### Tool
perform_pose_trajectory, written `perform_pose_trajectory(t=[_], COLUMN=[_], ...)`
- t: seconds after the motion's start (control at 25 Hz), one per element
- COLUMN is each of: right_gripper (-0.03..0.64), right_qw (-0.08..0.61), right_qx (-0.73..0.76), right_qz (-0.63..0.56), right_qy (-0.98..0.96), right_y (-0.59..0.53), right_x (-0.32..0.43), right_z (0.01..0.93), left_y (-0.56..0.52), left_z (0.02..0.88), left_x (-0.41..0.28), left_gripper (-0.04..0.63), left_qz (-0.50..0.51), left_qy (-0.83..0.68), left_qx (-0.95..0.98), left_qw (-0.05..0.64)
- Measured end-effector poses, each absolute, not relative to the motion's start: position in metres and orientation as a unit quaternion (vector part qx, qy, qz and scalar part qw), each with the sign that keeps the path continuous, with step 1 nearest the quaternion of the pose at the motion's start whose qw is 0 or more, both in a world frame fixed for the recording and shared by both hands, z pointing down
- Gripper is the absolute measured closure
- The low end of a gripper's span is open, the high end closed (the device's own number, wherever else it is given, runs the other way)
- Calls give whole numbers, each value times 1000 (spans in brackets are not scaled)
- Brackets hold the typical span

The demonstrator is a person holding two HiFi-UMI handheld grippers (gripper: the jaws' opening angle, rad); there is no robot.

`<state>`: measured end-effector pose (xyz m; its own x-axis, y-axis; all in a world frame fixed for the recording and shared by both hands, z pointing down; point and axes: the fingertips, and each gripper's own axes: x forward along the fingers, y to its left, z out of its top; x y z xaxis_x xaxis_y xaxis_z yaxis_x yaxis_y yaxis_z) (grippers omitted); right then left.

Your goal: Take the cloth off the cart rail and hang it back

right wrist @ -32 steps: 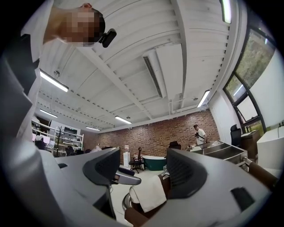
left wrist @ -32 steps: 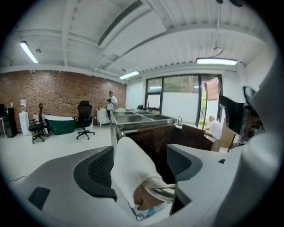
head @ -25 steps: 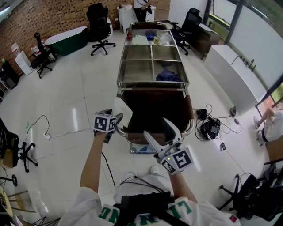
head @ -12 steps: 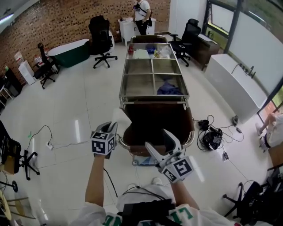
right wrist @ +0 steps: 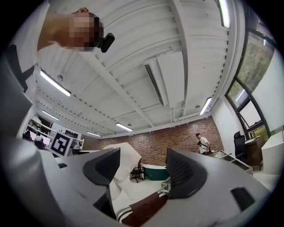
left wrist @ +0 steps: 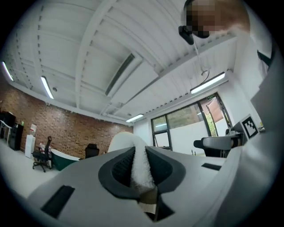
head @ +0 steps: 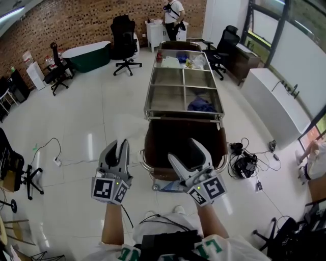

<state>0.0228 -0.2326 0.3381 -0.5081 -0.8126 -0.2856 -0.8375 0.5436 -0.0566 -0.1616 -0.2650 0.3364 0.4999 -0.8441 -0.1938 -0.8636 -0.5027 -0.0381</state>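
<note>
A white cloth [left wrist: 143, 170] is pinched between the pads of my left gripper [left wrist: 141, 167], and a fold of it rises above the fingertips. In the head view the left gripper [head: 116, 149] points away from me, left of the cart's near end, and the cloth is hard to tell from the pale floor. My right gripper [head: 184, 153] is open over the cart's brown near end, holding nothing. In the right gripper view [right wrist: 142, 170] the cloth [right wrist: 123, 165] hangs in the air left of the brown-padded rail [right wrist: 144, 207]. The rail [head: 144, 163] curves round the cart's near corner.
The steel cart [head: 184, 84] stretches away from me; a blue cloth [head: 201, 105] lies in one compartment and small items at its far end. Cables [head: 243, 159] lie on the floor to its right. Office chairs [head: 125, 33], a green tub [head: 89, 53] and a person [head: 174, 12] are far off.
My left gripper has shut on the cloth at the rail's left corner and pulled back and left, towards me. The cloth is off the rail. The right gripper has barely moved.
</note>
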Motion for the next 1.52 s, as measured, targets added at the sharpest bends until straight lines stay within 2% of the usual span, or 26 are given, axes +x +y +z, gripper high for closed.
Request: perform_pose_trajectory(t=[0.2,0.6,1.16,1.52], right_gripper=[284,285,284,284], right_qw=[147,141,130,131], right_qx=[-479,-479,-474,-473], right_qz=[46,34,35,35], right_qy=[864,866,870,871], right_y=[-234,-235,-232,-227], right_x=[25,22,17,18], right_z=[333,341,347,347], left_y=[-232,-208,-234,-310], left_z=[332,344,361,369], left_x=[-174,-183,-172,-154], left_gripper=[558,560,560,558], left_qz=[97,125,79,14], left_qy=[526,534,534,486], left_qx=[-839,-833,-840,-873], left_qw=[98,71,60,38])
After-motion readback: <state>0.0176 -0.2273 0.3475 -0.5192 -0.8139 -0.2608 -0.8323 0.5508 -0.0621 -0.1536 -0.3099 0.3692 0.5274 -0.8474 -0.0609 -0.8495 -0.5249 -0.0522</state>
